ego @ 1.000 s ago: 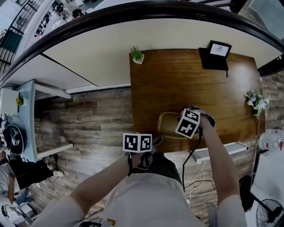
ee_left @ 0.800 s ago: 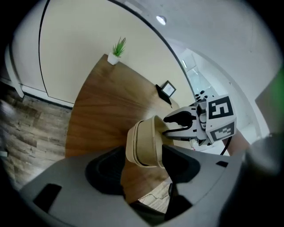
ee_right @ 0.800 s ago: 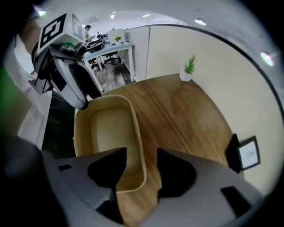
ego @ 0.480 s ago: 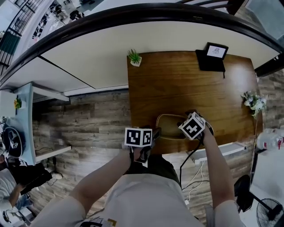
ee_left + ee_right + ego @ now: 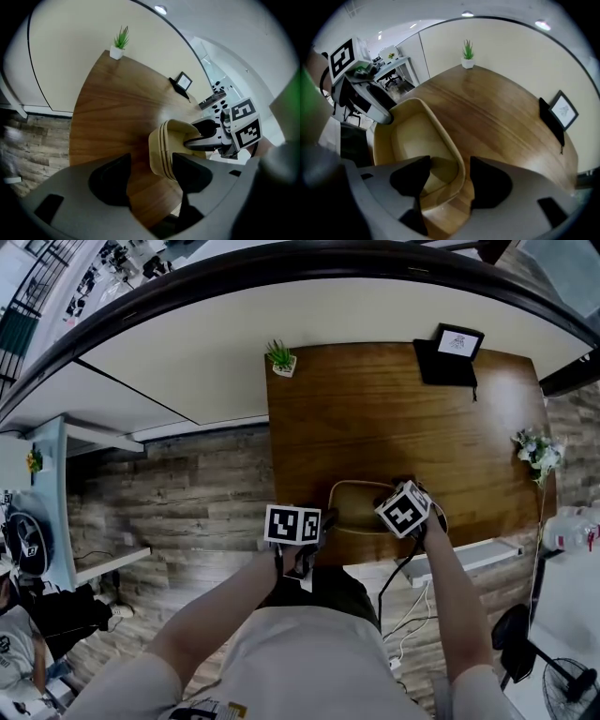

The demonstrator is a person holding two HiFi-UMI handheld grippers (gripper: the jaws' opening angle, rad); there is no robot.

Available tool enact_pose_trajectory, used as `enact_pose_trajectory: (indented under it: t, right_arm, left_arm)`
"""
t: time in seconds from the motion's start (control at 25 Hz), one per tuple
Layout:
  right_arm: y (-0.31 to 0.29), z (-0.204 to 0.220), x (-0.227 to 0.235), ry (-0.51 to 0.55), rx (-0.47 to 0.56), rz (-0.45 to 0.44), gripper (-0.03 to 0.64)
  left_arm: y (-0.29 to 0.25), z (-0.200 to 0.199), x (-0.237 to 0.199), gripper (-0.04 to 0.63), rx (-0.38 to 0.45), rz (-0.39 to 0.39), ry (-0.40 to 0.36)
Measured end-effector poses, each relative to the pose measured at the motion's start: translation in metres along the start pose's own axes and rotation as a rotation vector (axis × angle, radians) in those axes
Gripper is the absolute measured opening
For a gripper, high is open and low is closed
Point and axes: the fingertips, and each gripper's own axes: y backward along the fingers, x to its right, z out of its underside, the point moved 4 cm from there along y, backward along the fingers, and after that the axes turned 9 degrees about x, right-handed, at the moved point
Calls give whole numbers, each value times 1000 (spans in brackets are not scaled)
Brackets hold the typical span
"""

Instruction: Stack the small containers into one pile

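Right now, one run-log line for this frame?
containers: nested in one pile at table edge | left gripper: open, at their left end | right gripper: jaws just opened, astride their rim, not pressing

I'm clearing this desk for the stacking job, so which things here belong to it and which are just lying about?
Job in hand:
- nested stack of beige containers
- left hand-held gripper, jaws apart, just opened a little wider
- right hand-held gripper, jaws just opened, astride the stack's rim

Just lying about:
- potted plant
- framed picture
- white flowers
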Motion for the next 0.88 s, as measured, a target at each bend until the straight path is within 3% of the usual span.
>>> enact_pose_trajectory:
  t: [0.24,0.64,0.72,0.88]
  right_arm:
    - [-4,-1,0,41,-19,-2,291]
    - [7,0,6,-35,-7,12,297]
    - [20,-8,3,-99,52,11,300]
    - [61,-29,-1,-210,218,46,279]
  left_arm:
    - [-2,0,-1,292,-16,11,-8]
    - [4,-15,3,298,-4,32,-66]
    - [13,-27,4,298,25,27,-106]
    - [45,-69,12,296,141,-16,-259]
